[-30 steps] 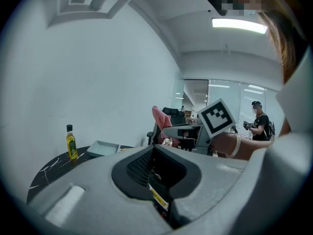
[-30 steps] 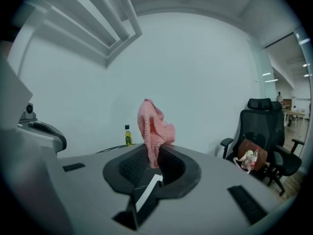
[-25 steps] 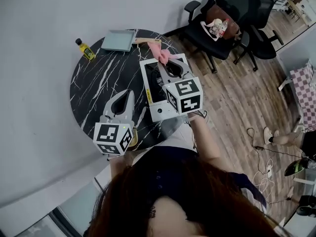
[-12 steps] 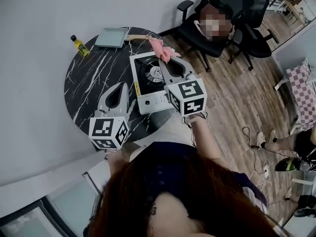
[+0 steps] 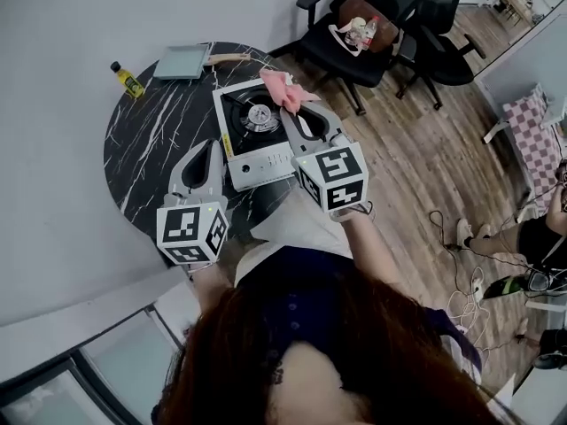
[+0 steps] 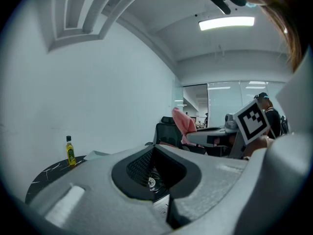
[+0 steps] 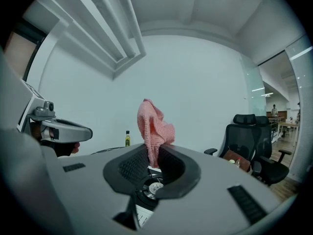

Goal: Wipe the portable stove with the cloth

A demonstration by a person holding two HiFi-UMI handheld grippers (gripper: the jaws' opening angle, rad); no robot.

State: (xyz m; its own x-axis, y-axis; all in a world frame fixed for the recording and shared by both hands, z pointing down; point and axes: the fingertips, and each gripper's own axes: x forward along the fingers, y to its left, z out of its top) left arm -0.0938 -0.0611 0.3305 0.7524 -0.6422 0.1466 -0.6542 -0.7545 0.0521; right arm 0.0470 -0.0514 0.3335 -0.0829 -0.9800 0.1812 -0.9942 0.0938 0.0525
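Note:
The portable stove (image 5: 255, 133), white with a black top and a round burner, sits on the black marble table (image 5: 146, 144). My right gripper (image 5: 295, 106) is shut on the pink cloth (image 5: 282, 87), which sticks up past its tips over the stove's far right corner; in the right gripper view the cloth (image 7: 152, 131) stands above the shut jaws. My left gripper (image 5: 206, 155) is shut with nothing in it, held above the table just left of the stove. The right gripper's marker cube (image 6: 253, 121) and the cloth (image 6: 182, 124) show in the left gripper view.
A yellow oil bottle (image 5: 127, 79) stands at the table's far left edge. A grey tray (image 5: 181, 61) with a wooden handle lies at the far edge. Black office chairs (image 5: 372, 25) stand beyond the table on the wood floor. Cables lie on the floor at right.
The head view has shifted, so table and stove sit further left. Both grippers stay shut; the right one still holds the cloth over the stove's far right corner.

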